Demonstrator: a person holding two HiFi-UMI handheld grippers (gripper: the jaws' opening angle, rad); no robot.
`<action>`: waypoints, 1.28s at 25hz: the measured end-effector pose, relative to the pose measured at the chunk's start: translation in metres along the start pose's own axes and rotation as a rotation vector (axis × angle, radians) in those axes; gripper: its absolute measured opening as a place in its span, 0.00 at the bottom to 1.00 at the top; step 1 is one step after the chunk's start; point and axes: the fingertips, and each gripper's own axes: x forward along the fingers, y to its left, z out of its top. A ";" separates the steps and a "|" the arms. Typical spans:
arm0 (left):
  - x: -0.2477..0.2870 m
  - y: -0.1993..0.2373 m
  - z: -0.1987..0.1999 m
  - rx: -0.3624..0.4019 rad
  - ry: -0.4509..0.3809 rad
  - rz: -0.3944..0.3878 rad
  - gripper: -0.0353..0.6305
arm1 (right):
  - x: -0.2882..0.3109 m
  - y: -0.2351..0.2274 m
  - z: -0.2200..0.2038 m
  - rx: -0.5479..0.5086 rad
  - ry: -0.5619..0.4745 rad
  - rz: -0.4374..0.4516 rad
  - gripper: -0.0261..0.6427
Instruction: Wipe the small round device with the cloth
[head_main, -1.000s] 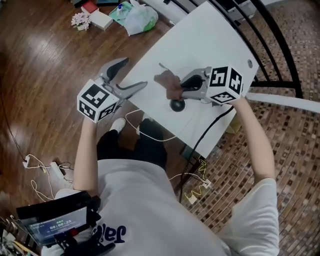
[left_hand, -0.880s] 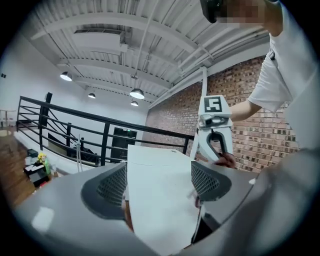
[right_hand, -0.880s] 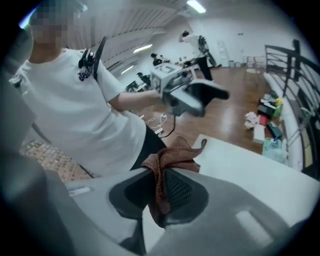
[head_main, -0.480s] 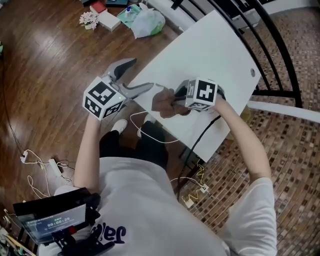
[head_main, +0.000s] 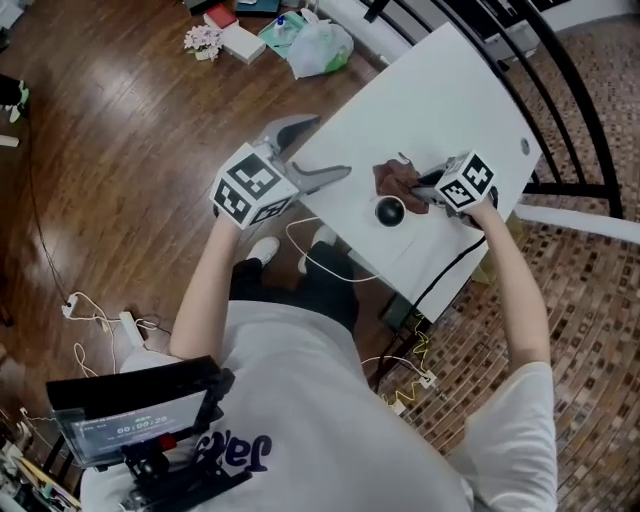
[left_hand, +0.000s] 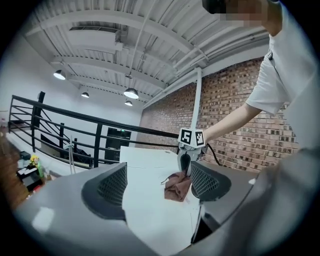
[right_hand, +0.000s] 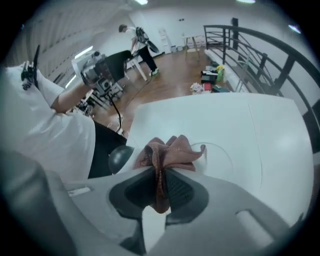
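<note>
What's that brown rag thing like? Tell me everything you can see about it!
The cloth is a small reddish-brown rag, soft-looking and crumpled into folds, with a thin loose thread sticking out at one edge. The right gripper pinches it, jaws closed on a bunched fold, and the rest fans out past the jaws down to the white table. It sits right beside the small round device, a dark ball. Whether the two touch cannot be told.

No legible text on screen (head_main: 130, 425) or shirt (head_main: 300, 400).
</note>
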 end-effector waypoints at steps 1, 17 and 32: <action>-0.001 -0.001 0.003 0.005 0.000 -0.003 0.70 | -0.007 0.005 0.010 0.019 -0.067 0.012 0.09; 0.006 0.000 0.009 0.014 0.001 -0.016 0.70 | 0.002 0.142 0.036 -0.474 0.037 0.168 0.09; -0.002 0.002 -0.001 0.005 0.012 -0.007 0.70 | -0.004 0.004 -0.022 0.231 -0.248 0.013 0.09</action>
